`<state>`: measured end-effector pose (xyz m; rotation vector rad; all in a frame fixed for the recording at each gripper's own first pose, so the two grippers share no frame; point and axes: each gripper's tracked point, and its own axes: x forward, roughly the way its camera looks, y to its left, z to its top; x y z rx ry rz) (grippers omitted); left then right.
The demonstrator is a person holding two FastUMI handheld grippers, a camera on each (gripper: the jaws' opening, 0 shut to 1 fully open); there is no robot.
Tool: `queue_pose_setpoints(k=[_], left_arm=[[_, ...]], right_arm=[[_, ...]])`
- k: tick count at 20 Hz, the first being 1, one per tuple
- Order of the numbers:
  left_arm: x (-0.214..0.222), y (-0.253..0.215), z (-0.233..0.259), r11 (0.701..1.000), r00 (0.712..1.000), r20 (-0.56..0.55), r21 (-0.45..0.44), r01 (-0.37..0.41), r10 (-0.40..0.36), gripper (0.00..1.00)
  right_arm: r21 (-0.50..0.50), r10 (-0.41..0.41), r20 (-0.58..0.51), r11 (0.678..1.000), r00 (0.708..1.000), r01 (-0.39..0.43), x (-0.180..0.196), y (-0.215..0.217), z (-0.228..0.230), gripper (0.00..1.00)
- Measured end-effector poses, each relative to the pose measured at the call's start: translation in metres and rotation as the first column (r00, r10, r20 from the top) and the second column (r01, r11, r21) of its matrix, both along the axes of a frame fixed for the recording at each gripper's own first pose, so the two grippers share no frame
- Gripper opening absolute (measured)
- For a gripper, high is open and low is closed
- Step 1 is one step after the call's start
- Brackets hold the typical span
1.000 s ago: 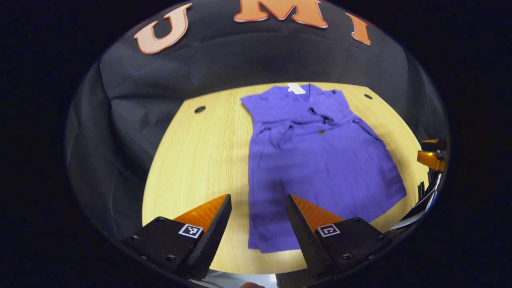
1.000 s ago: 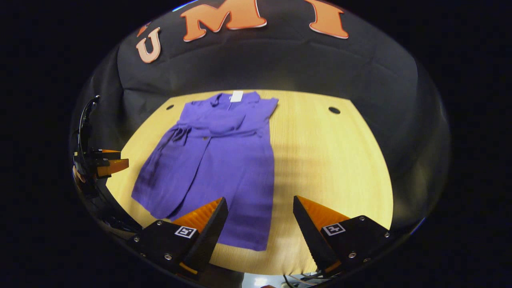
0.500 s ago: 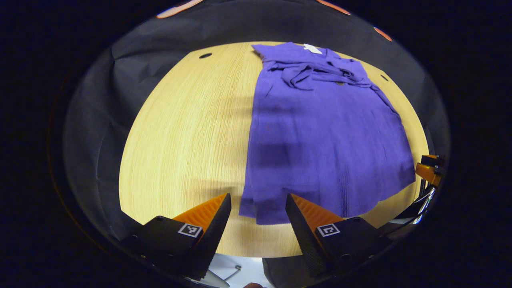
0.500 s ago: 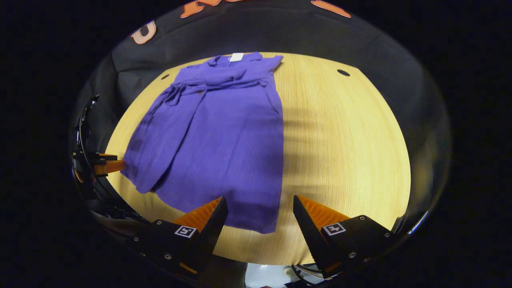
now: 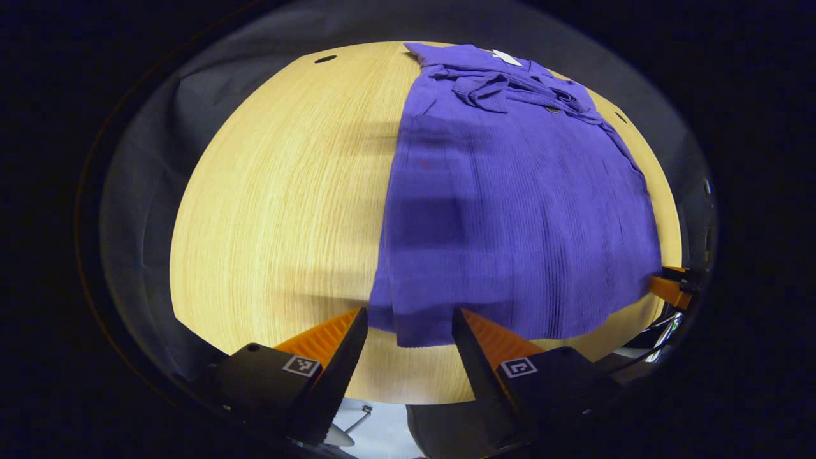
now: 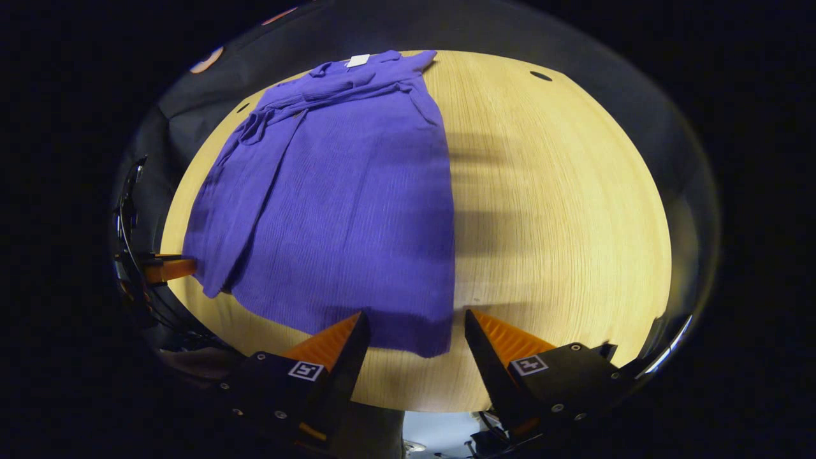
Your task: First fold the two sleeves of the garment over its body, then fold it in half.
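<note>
Hovering at the near edge of the tabletop (image 5: 268, 210), left gripper (image 5: 408, 328): jaws spread, nothing between them, set either side of the garment's near-left hem corner without touching it, as far as can be told. Right gripper (image 6: 413, 331): likewise spread and empty, framing the near-right hem corner; in the right gripper view the other tool's finger shows at the tabletop's left edge, just beside the hem. Garment (image 5: 510, 204): purple, thin ribbed cloth, lying flat lengthwise from the near edge to the far edge, collar and white label (image 5: 507, 57) at the far end. Both sleeves appear gathered across the chest in loose, rumpled folds, so the sleeve step looks done and the halving remains. Handling, as judged: light, limp, no stiffness; will sag and drag when lifted, and the piled sleeves may slip. Best hold: the two hem corners, pinched through all layers and carried together toward the collar.
</note>
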<state>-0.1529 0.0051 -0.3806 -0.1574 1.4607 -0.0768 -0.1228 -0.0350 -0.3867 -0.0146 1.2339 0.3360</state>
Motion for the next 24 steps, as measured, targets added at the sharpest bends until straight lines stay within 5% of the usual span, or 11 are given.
queue_pose_setpoints(k=[4, 8, 9, 10, 12, 24], left_arm=[[0.002, -0.002, -0.001, 0.999, 0.998, -0.039, -0.019, 0.043, -0.044, 0.78], [-0.001, -0.012, 0.002, 0.998, 0.997, -0.072, -0.065, 0.013, -0.018, 0.39], [0.0, -0.014, 0.002, 0.998, 0.997, -0.074, -0.068, 0.01, -0.015, 0.19], [0.0, -0.013, 0.004, 0.997, 0.997, -0.075, -0.071, 0.013, -0.019, 0.14], [-0.001, -0.012, 0.007, 0.997, 0.997, -0.074, -0.082, 0.016, -0.022, 0.1], [0.061, -0.009, 0.081, 0.982, 0.997, 0.074, -0.182, 0.05, -0.037, 0.06]], right_arm=[[-0.052, 0.011, -0.049, 0.999, 0.999, -0.013, -0.006, 0.001, -0.003, 0.75], [-0.035, 0.006, -0.08, 0.999, 0.997, -0.009, -0.011, 0.014, 0.0, 0.46], [-0.025, -0.007, -0.087, 1.0, 0.996, 0.005, -0.012, 0.017, 0.0, 0.39], [-0.002, -0.02, -0.104, 1.0, 0.994, 0.02, -0.011, 0.02, 0.002, 0.23], [0.027, -0.037, -0.129, 0.999, 0.991, 0.041, -0.012, 0.024, 0.003, 0.1], [0.211, -0.089, -0.07, 0.972, 0.994, 0.102, 0.026, 0.035, 0.08, 0.06]])
